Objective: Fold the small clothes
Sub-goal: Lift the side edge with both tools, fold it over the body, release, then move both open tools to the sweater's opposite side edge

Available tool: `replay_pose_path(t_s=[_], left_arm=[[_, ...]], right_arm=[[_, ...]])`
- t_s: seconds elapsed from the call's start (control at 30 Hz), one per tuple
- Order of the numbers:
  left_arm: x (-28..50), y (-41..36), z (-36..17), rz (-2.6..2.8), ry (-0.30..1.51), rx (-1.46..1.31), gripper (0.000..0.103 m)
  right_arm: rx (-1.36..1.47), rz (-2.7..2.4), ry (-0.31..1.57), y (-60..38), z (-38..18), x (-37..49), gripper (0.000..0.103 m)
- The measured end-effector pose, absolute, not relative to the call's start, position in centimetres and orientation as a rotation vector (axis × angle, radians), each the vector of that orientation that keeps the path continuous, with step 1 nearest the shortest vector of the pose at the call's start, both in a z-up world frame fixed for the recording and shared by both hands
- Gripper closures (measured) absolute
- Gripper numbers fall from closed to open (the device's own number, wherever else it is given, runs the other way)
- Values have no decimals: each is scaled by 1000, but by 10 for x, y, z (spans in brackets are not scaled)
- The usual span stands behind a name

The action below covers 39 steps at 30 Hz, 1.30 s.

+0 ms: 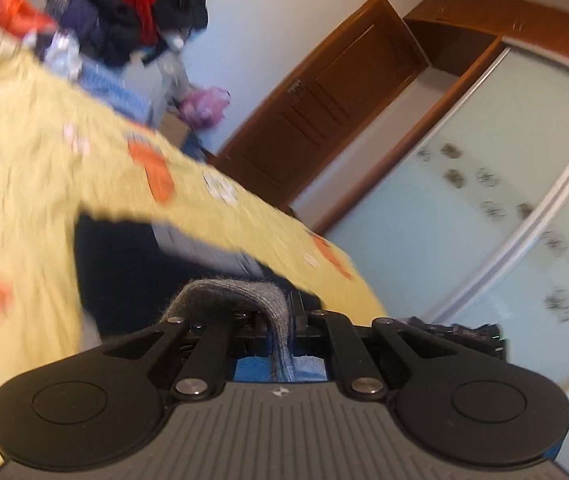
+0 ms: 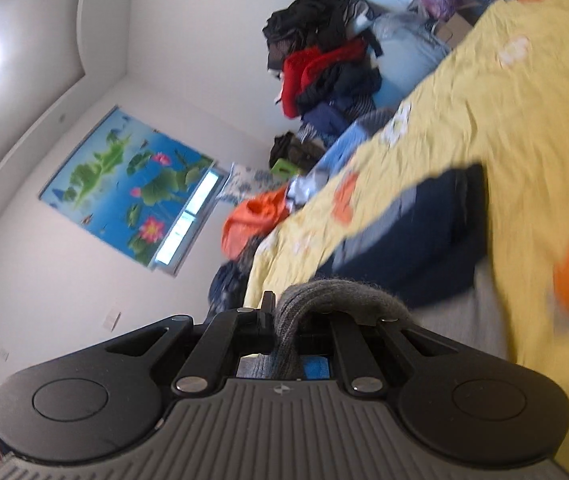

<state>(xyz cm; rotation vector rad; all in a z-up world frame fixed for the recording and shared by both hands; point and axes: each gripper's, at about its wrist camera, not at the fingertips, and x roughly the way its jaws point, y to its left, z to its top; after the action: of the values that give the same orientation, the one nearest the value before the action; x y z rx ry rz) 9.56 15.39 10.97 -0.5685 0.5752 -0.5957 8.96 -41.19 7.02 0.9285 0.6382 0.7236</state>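
Both tongs, left tongs (image 1: 284,320) and right tongs (image 2: 284,320), are pinching the grey knitted garment (image 1: 240,300) closed, holding it above the bed (image 2: 504,100); next, I'd judge, laying it flat for folding.

Obstacles: tall heap of dark & red clothes (image 2: 324,60) at far edge of yellow patterned bedsheet (image 2: 504,112); folded navy garment (image 2: 416,236) mid-bed. Free: sheet betw. them.
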Motion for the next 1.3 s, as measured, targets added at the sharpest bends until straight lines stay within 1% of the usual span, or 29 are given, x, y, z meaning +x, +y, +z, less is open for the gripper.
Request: replay_pose_path(t_s=[0.1,0.17,0.27,0.3,0.33,0.4,0.43,0.47,0.53,0.57,0.63,0.67,0.7,0.73,0.77,0.83,0.87,1.0,1.13,1.17,1.2,1.23,1.27,1.3], left_arm=[[155,145,112,-518,578,-485,96],[194,135,104,-420,587,-400,96],[237,119,76,-324,624,-302,96],[248,114,65,-288,651,-274,96],[256,110,55,-249,674,-249,96],[264,109,43,-220,713,-238,94],[262,113,40,-218,718,-261,93],[258,118,42,-221,701,-284,91],[246,127,52,-205,622,-300,90],[239,130,61,-163,573,-287,87],[219,122,78,-59,436,-190,64],[207,111,84,-10,361,-107,34],[195,99,87,26,271,-19,10],[185,88,86,45,194,51,1],[180,79,85,31,166,105,0],[187,64,78,-34,237,161,0],[191,57,73,-63,273,184,0],[215,28,48,-120,368,292,0],[251,12,15,-132,557,317,0],[259,13,5,-121,613,307,0],[264,20,-7,-124,661,270,0],[266,35,-10,-145,674,170,0],[273,49,-13,-160,719,72,0],[278,60,-14,-157,728,16,0]], right_arm=[[952,686,650,-416,54,148,89],[950,644,678,-415,38,190,89],[931,553,719,-404,6,239,89],[923,536,742,-399,-5,252,88],[920,519,775,-393,-16,264,84],[917,483,830,-383,-30,274,65],[928,505,821,-381,-31,275,47],[933,532,789,-379,-27,270,25],[895,525,697,-381,-8,255,4],[844,494,641,-383,5,247,4],[677,420,556,-379,32,234,7],[574,386,523,-372,43,228,8],[462,363,499,-361,51,221,8],[340,352,483,-345,57,215,9],[237,348,474,-333,59,210,9],[121,384,501,-307,55,209,9],[100,401,533,-298,51,213,12],[47,378,597,-275,36,238,12],[53,319,681,-272,10,267,12],[59,308,711,-274,1,271,12],[56,297,733,-276,-7,274,10],[25,304,707,-275,-14,270,7],[3,315,707,-275,-17,268,7],[-3,315,708,-274,-17,268,7]])
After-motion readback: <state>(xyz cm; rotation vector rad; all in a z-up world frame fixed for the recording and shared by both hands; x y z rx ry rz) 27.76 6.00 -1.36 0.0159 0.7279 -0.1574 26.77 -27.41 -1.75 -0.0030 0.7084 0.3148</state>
